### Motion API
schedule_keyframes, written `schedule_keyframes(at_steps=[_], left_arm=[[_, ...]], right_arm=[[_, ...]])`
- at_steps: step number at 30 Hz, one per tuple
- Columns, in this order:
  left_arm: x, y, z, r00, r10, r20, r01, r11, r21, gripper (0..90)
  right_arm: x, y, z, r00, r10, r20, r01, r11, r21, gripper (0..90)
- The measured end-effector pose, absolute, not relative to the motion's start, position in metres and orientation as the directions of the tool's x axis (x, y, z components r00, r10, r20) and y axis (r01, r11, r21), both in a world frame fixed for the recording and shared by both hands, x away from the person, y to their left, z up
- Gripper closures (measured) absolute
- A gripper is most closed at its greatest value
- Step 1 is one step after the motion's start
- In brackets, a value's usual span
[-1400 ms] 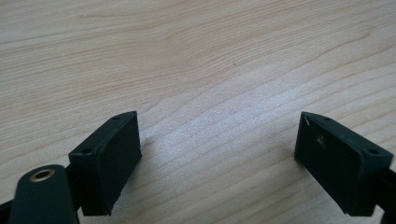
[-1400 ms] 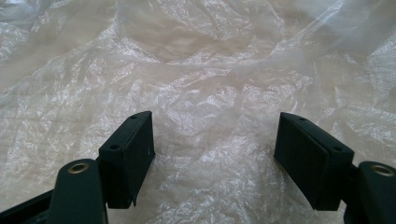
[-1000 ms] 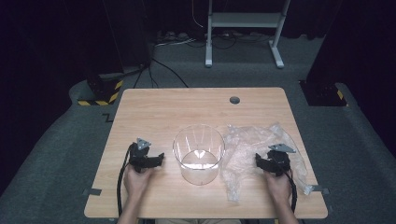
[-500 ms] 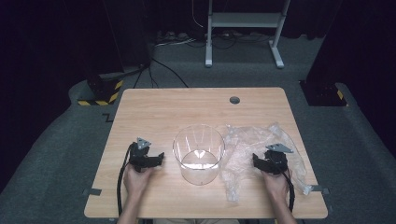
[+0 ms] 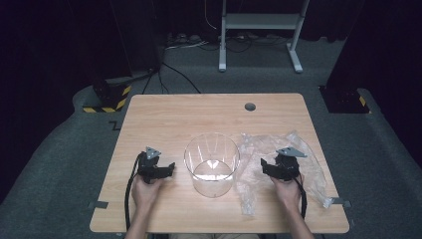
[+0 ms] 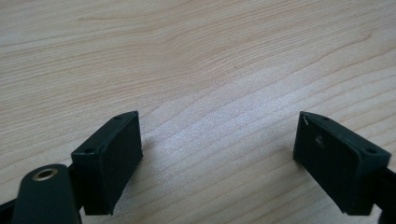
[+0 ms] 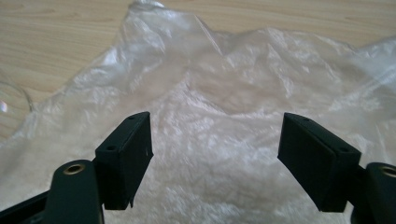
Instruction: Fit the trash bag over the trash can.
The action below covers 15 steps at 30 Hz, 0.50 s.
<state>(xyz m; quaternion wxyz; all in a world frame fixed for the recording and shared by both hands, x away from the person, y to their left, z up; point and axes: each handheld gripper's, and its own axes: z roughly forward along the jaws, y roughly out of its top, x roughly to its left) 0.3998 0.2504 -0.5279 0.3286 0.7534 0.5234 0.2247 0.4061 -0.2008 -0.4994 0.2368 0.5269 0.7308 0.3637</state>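
On the wooden table, clear tub seen from high view, crinkled plastic bag under right gripper, jaws wide, left gripper wide over bare wood, grey carpet & dark room around.

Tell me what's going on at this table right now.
A person sits at a light wooden table with a black two-jaw gripper in each hand. The right gripper hangs open over a crumpled clear plastic bag lying on the table's right side, with nothing between its jaws yet. The left gripper is open too, above bare wood. Between them stands an empty clear plastic cylinder container, upright. Nothing is gripped at this moment.
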Motion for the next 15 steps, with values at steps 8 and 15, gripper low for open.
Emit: schedule_keyframes(at_steps=[8,15], left_arm=[[0.400,0.250,-0.528,0.351,0.936,-0.005,0.641,-0.236,0.730,15.4],[0.400,0.250,-0.528,0.351,0.936,-0.005,0.641,-0.236,0.730,15.5]], right_arm=[[0.417,-0.185,-0.494,-0.368,0.928,0.066,0.587,0.176,0.790,26.6],[0.431,-0.168,-0.495,-0.388,0.918,0.086,0.596,0.179,0.783,28.0]])
